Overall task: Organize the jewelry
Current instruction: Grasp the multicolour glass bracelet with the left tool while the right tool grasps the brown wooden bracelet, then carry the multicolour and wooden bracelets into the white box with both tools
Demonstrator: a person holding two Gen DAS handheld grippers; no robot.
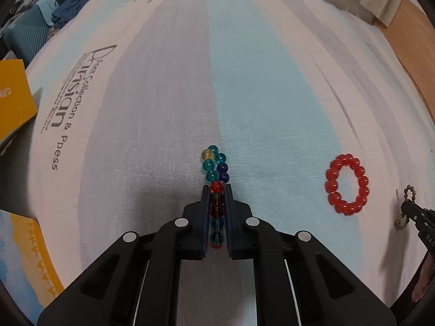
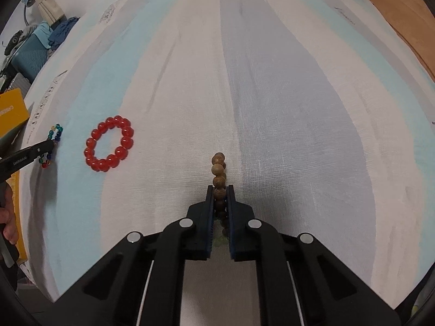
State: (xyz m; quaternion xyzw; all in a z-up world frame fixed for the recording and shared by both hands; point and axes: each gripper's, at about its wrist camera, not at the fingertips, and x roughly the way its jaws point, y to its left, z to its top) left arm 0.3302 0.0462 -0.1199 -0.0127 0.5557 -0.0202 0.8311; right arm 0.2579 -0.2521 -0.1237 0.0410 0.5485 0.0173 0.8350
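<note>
My left gripper is shut on a multicoloured bead bracelet; its teal, blue and yellow beads stick out past the fingertips and red and teal beads sit squeezed between the jaws. My right gripper is shut on a brown wooden bead bracelet, pinched flat, with a few beads past the tips. A red bead bracelet lies as an open ring on the striped cloth between the two grippers, touched by neither. It also shows as the red bracelet in the right wrist view. Both grippers point steeply down at the cloth.
The striped white, grey and light-blue cloth covers a bed-like surface with printed lettering at the left. A yellow box sits at the left edge, and a blue case with clothes lies beyond. Wooden floor shows at the right.
</note>
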